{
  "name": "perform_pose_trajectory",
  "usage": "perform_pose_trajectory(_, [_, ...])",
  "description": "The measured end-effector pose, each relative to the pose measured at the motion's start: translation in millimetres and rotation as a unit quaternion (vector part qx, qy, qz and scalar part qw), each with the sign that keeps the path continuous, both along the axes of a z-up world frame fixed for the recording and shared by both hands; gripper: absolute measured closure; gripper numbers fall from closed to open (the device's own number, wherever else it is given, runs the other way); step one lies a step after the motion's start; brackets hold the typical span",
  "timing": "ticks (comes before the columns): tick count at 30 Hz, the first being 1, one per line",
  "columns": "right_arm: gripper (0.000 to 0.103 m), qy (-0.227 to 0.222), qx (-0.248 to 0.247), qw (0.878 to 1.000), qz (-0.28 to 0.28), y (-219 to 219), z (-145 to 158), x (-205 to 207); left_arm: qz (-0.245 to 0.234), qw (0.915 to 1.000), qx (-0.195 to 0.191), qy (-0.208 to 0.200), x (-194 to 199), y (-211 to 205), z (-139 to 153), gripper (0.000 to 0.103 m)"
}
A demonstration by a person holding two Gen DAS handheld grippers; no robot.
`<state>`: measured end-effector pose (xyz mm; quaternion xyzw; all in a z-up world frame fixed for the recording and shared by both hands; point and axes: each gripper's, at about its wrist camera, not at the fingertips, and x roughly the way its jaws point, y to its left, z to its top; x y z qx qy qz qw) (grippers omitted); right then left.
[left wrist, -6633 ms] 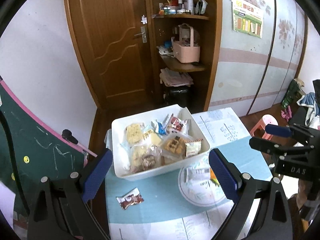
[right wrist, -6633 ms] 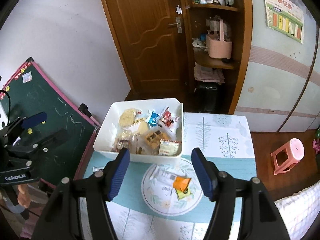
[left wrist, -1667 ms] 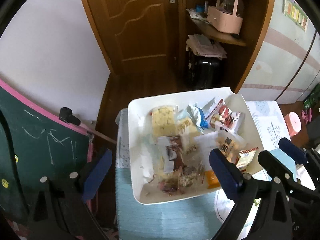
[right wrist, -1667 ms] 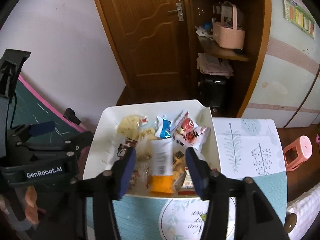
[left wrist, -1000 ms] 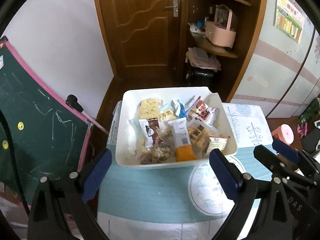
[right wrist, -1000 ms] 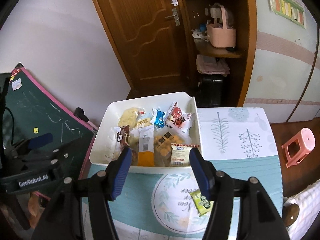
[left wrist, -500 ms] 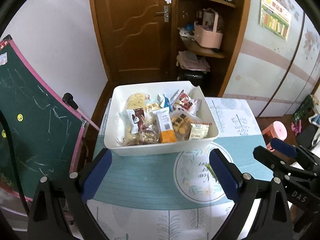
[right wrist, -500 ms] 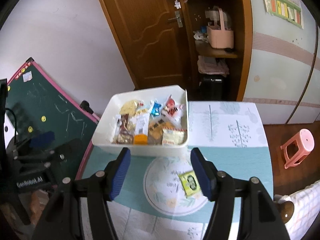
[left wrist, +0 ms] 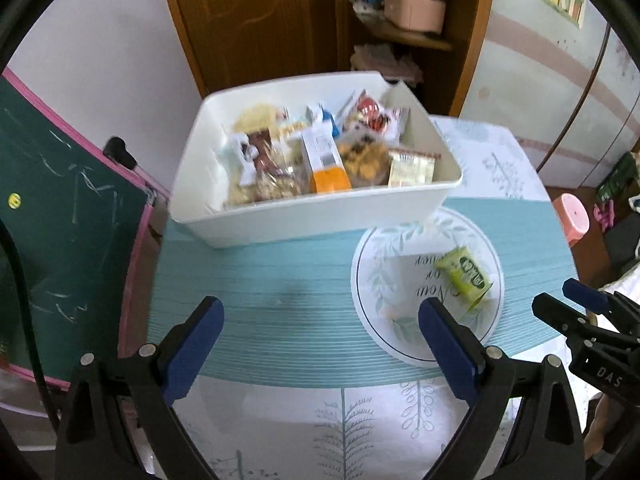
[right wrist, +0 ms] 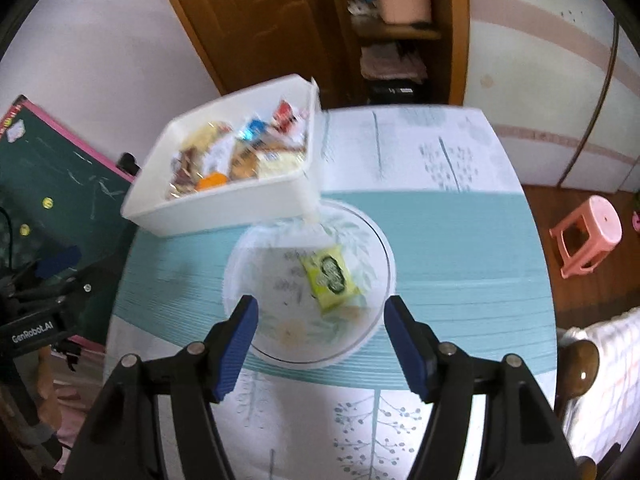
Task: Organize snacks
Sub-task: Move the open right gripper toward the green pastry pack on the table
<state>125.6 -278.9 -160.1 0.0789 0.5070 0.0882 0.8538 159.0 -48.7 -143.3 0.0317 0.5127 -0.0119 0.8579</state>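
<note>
A white bin (left wrist: 320,216) (right wrist: 224,208) full of several wrapped snacks stands at the far left of the table. One green snack packet (left wrist: 466,276) (right wrist: 330,276) lies on the round printed circle of the tablecloth (right wrist: 360,232), in front of the bin. My left gripper (left wrist: 320,344) is open and empty above the teal cloth, left of the packet. My right gripper (right wrist: 322,344) is open and empty, just in front of the packet; it also shows at the right edge of the left wrist view (left wrist: 576,316).
A green chalkboard (left wrist: 52,216) with a pink frame leans left of the table. A pink stool (right wrist: 586,236) stands on the floor to the right. A wooden door (left wrist: 256,12) and shelves (left wrist: 404,32) are behind the table.
Both grippers have come lower and closer to the table. The green packet now lies nearer my right gripper's open fingers. The bin has not moved.
</note>
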Motion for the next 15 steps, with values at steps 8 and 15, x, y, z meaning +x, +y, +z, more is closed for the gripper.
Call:
perform_pose_trajectory(8, [0.037,0.040,-0.012,0.999,-0.016,-2.2,-51.4,20.8,-0.002,0.9995,-0.009,0.030,26.7,-19.1,-47.0,0.006])
perform_pose_trajectory(15, [0.037,0.046,-0.043,0.998,-0.004,10.8,-75.9,42.6,0.007,0.9984,-0.012,0.055,41.1,-25.5,-71.7,0.006])
